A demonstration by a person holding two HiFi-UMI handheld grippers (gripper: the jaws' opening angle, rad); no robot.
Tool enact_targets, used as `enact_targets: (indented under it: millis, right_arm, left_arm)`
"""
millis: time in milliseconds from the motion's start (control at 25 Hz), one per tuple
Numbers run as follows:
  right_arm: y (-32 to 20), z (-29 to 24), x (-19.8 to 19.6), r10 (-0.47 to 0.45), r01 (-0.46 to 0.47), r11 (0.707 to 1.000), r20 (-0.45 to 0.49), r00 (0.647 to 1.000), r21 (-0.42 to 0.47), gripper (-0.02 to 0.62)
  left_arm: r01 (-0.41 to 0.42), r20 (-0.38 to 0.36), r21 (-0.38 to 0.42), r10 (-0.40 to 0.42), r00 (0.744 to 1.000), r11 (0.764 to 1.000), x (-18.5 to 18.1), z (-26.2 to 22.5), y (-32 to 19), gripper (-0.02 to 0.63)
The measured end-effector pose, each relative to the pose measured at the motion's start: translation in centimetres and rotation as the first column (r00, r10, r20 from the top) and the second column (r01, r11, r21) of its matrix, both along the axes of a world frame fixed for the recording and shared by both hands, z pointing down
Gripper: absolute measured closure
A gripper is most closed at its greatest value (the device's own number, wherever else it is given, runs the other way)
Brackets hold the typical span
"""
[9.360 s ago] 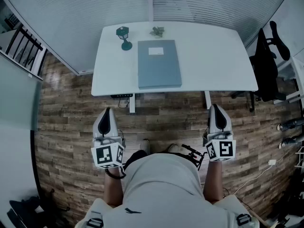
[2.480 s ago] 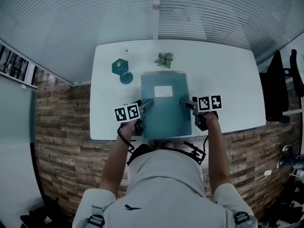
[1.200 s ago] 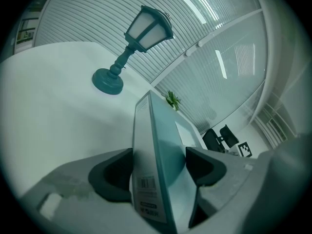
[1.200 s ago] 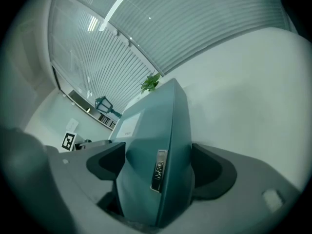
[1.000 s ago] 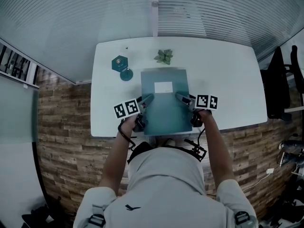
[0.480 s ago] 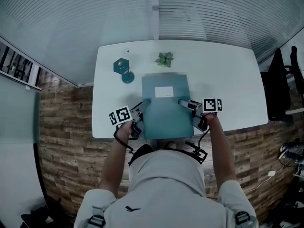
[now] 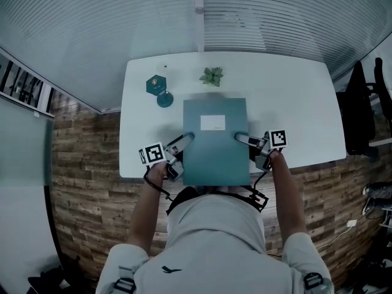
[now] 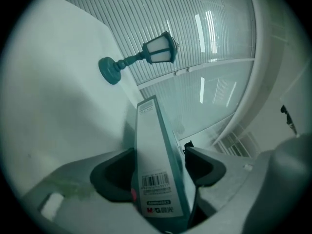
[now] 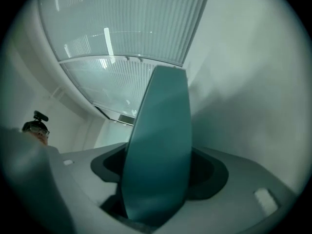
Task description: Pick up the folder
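Clamping the folder [image 7: 215, 143] by its spine, the left gripper [image 7: 184, 141] is facing the right gripper [image 7: 240, 138], whose jaws are closing on the opposite long edge (folder lying between them)

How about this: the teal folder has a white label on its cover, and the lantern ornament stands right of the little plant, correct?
Not quite: in the head view the lantern ornament stands left of the little plant, not right. The teal folder does have a white label on its cover.
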State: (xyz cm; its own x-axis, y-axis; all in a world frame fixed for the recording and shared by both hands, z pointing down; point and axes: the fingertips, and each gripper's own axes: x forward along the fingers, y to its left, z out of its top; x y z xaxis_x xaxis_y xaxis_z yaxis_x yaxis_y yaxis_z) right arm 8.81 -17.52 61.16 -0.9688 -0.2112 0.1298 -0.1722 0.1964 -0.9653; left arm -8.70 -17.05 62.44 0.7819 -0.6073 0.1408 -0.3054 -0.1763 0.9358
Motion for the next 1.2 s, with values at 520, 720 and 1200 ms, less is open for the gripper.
enact_targets:
  millis: [520, 720, 1200]
  right_arm:
    - [0.5, -10.5, -3.5, -0.129, 0.096, 0.947, 0.090, 0.988, 0.306, 0.247]
    - [1.7, -16.2, -5.0, -0.228, 0.140, 0.845, 0.113, 0.967, 0.516, 0.250]
    - [3.9, -24.4, -4.6, -0.275, 0.130, 0.635, 0.066, 0.959, 0.761, 0.251]
  left_arm:
    - [-0.065, -0.073, 0.245, 0.085, 0.994, 0.967, -0.2, -9.9, -0.3, 0.265]
    - [-0.297, 0.004, 0.403, 0.323, 0.946, 0.866, 3.1, -15.8, 2.4, 0.279]
    - [-0.342, 0.176, 0.623, 0.300, 0.937, 0.703, 3.7, -23.8, 4.4, 0.279]
